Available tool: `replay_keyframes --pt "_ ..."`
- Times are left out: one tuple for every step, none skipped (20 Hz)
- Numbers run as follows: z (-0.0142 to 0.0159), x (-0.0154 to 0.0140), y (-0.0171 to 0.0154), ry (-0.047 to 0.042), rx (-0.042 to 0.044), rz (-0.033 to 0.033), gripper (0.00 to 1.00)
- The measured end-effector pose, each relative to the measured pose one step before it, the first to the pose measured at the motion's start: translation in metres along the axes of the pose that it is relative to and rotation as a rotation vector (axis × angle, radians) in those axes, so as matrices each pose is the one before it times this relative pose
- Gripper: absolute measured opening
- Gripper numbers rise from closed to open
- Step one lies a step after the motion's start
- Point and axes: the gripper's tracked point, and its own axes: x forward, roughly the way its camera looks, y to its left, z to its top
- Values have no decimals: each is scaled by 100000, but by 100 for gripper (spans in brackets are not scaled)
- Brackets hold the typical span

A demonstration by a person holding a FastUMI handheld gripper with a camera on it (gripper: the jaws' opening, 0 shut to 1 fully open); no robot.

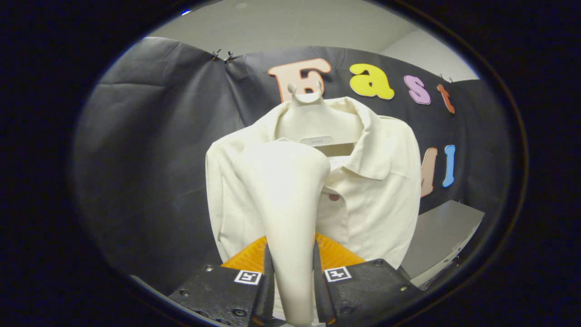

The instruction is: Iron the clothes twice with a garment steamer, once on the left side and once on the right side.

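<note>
A cream shirt (pixel 376 190) with a collar hangs on a pale hanger (pixel 307 97) in front of the black cloth wall. My gripper (pixel 292 263) is shut on the cream garment steamer (pixel 283 190), both fingers pressing on its narrow handle. The steamer widens upward to a broad head held against the shirt's left half, just under the collar. That head hides much of the shirt's left front. The right front with its button placket stays in plain sight.
The black cloth wall (pixel 150 150) runs behind and to the left of the shirt. A grey table surface (pixel 440 236) lies low on the right, beyond the shirt's hem.
</note>
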Motion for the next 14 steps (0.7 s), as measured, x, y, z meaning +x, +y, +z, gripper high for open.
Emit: replay_keyframes --pt "-843 486 366 537 -784 -954 36" --pt "-470 550 210 -343 -1004 -1343 36" --pt "-600 297 210 -441 -1068 -1823 36" --pt "-745 345 65 -186 -1229 -1613 37" --pt "-404 234 -182 174 -843 -1058 37" --pt "-619 360 -14 163 -1022 -662 37" --pt "-456 294 -8 157 -792 -502 37" --pt "-503 284 -14 59 -1056 -478 37" --pt "-747 240 11 982 -479 -181 37" --pt "-955 166 24 2070 -618 229 37" --pt "-960 188 -10 1500 -312 -59 37" --pt "-955 262 -231 1852 -603 -326 37" --pt "-883 321 -132 1360 -589 -392 37" --pt "-1044 225 -108 2544 166 -264 37"
